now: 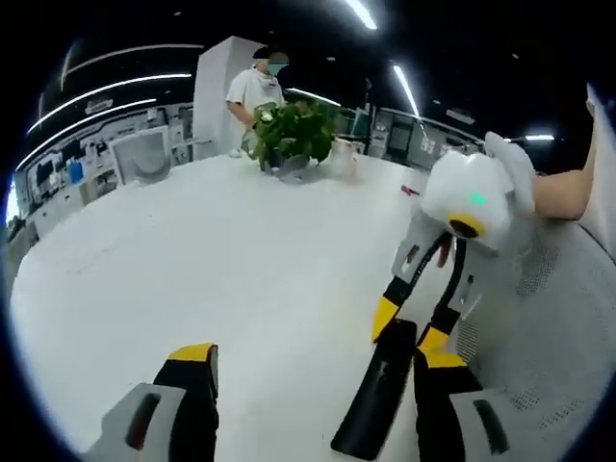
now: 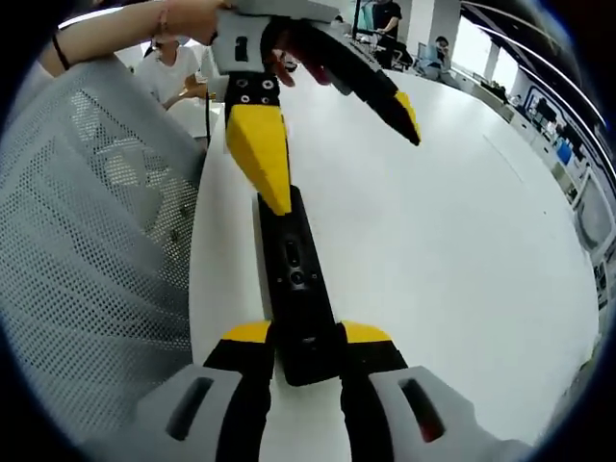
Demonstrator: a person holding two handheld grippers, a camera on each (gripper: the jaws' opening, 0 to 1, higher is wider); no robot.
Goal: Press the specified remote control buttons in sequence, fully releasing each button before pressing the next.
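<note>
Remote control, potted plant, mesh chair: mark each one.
remote control [image 2: 294,289], right gripper view, on its button face.
potted plant [image 1: 294,130], left gripper view, on the leaves.
mesh chair [image 2: 87,250], right gripper view, on the mesh back.

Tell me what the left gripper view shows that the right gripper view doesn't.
Left gripper view adds: a plant at the table's far side and a person standing behind it.
Right gripper view adds: the remote's buttons, seen from above.
Shared: the white table, the black remote, the mesh chair, the right hand-held gripper shut on the remote, and the left hand-held gripper, open.
</note>
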